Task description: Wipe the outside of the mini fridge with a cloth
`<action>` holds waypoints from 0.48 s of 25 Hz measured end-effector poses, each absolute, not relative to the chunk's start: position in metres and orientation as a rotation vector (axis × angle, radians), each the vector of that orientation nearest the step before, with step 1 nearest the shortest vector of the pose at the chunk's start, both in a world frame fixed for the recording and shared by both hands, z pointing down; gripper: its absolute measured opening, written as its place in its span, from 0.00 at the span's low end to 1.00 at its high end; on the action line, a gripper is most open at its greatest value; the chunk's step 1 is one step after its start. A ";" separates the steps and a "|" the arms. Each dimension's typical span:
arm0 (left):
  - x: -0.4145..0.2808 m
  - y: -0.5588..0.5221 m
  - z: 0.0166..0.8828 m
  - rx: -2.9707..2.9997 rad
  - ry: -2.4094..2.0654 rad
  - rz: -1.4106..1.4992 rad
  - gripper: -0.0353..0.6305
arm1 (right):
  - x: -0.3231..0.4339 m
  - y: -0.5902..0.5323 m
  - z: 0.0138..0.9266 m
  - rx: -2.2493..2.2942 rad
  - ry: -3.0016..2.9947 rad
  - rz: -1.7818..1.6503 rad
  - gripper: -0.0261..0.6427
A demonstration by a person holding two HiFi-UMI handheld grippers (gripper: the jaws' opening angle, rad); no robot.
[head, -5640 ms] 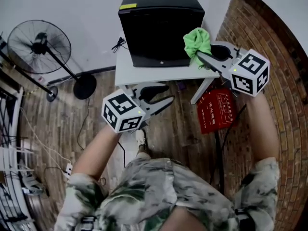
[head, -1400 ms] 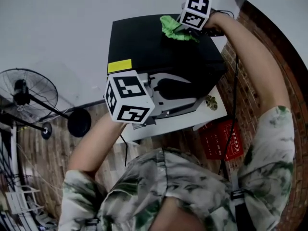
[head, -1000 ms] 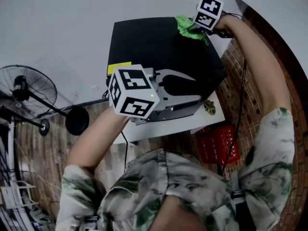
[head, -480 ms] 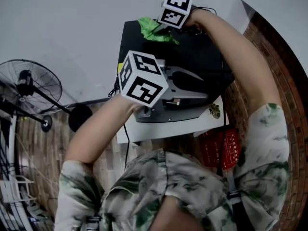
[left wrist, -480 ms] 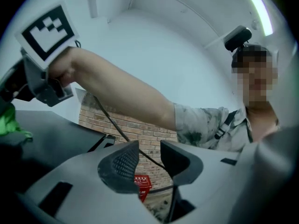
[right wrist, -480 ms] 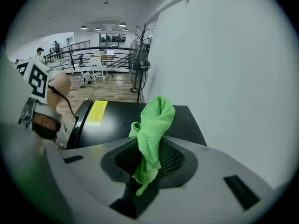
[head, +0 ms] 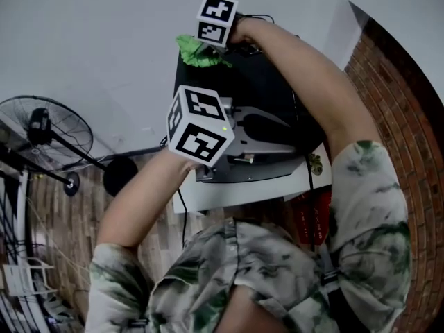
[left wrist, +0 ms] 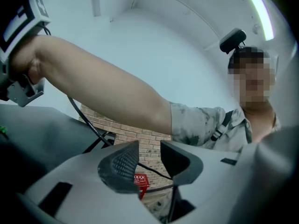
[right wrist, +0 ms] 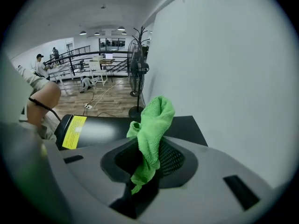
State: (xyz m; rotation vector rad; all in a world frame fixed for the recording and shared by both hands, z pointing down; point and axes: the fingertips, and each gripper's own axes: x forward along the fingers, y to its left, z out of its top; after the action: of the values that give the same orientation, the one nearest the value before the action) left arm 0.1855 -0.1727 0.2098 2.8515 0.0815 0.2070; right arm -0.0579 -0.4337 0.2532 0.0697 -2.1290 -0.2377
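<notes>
Outstretched right gripper [right wrist: 148, 160] pinches cloth [right wrist: 154, 120] over mini fridge [right wrist: 107, 132].

My right arm [head: 312, 82] reaches far forward and leftward, passing above my left gripper [left wrist: 149, 160]. My right gripper [right wrist: 145, 164] has its jaws closed on a cloth [right wrist: 153, 120]. My left forearm [head: 139, 200] angles forward. The left gripper's jaws stand slightly apart and empty.
</notes>
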 end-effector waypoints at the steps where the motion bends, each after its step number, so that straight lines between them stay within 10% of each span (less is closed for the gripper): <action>1: 0.184 -0.174 0.209 2.850 0.073 0.200 0.28 | -0.050 -0.442 0.253 0.088 -2.124 -0.229 0.20; 12: 0.193 -0.179 0.204 2.856 0.096 0.162 0.28 | 0.078 -0.519 0.252 0.334 -2.047 -0.140 0.20</action>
State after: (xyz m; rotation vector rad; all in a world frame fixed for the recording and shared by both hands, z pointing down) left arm 0.1933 -0.1790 0.2036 2.8563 0.0962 0.1624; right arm 0.0779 -0.5195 0.2520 0.3336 -2.0466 -0.1402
